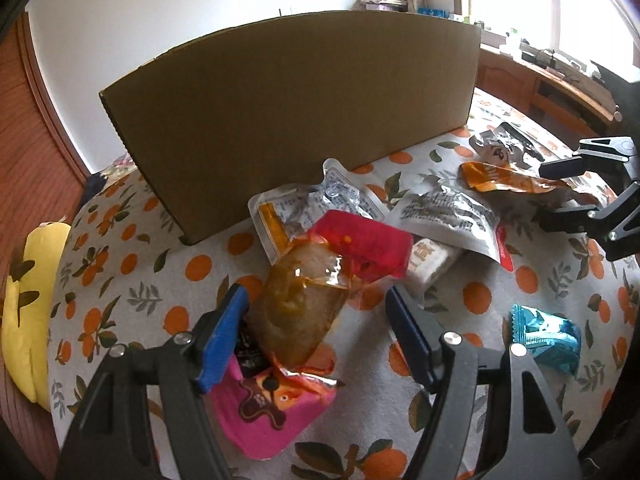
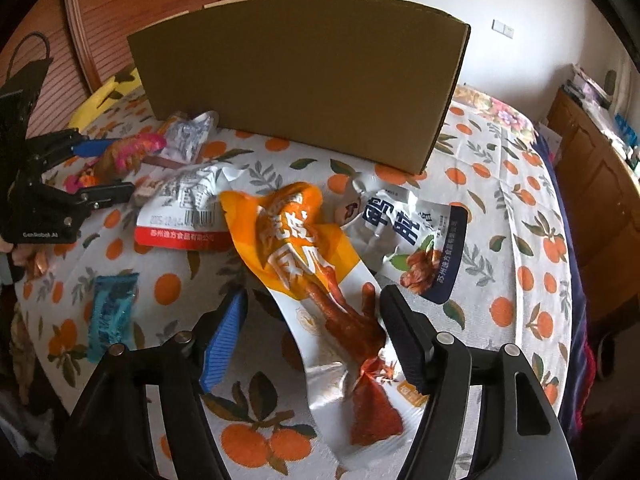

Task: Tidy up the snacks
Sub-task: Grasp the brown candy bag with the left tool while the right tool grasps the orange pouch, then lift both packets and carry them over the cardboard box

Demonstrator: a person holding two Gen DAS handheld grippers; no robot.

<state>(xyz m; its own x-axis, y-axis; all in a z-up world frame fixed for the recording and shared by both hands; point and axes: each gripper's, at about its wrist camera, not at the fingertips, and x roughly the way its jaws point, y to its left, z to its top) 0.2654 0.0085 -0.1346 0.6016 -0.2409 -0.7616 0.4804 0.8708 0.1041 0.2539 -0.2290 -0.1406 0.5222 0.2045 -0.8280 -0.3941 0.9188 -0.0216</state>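
In the left wrist view my left gripper (image 1: 316,316) stands open around a clear and red packet of brown food (image 1: 304,300), which lies on top of a pink packet (image 1: 260,412). The blue left finger is at the packet's side; the right finger stands apart from it. In the right wrist view my right gripper (image 2: 312,336) is open over an orange and white chicken-feet packet (image 2: 296,248) lying flat between the fingers. A tall cardboard box (image 1: 296,112) stands upright behind the snacks.
More snacks lie on the orange-patterned cloth (image 1: 140,288): white and silver packets (image 1: 448,216), a navy and white packet (image 2: 416,240), a teal packet (image 2: 110,308). A yellow cushion (image 1: 28,320) lies at the left edge. A wooden cabinet (image 2: 592,200) stands to the right.
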